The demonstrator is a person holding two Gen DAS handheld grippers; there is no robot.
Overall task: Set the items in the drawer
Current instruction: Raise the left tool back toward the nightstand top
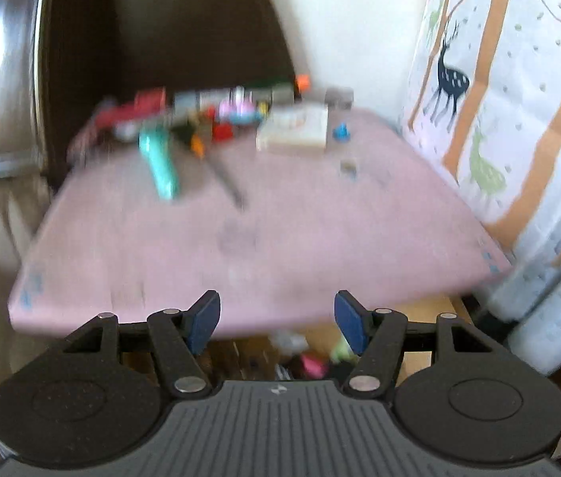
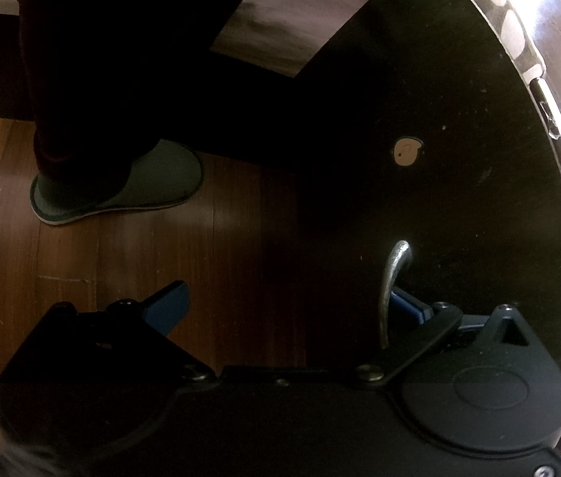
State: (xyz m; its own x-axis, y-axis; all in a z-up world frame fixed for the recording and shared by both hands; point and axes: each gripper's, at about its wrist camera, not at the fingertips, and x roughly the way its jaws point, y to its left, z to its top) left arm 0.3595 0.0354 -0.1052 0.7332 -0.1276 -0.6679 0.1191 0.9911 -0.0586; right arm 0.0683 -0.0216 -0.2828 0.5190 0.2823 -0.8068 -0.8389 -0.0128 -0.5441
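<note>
In the blurred left wrist view my left gripper point(image 1: 276, 310) is open and empty, held over the near edge of a pink-covered table point(image 1: 280, 246). Below that edge the open drawer point(image 1: 431, 318) shows a wooden bottom with several small items in it. On the table's far side lie a teal tube point(image 1: 159, 159), a dark pen point(image 1: 227, 177), a white box point(image 1: 294, 127), a blue cap point(image 1: 341, 132) and a heap of small toys point(image 1: 217, 117). In the right wrist view my right gripper point(image 2: 288, 298) is open, its right finger tucked behind the metal handle point(image 2: 389, 282) of the dark drawer front point(image 2: 439, 198).
A curtain with a deer and tree print point(image 1: 519, 99) hangs right of the table. A dark panel point(image 1: 161, 20) stands behind it. In the right wrist view a person's foot in a grey slipper point(image 2: 117, 183) stands on the wooden floor point(image 2: 121, 262).
</note>
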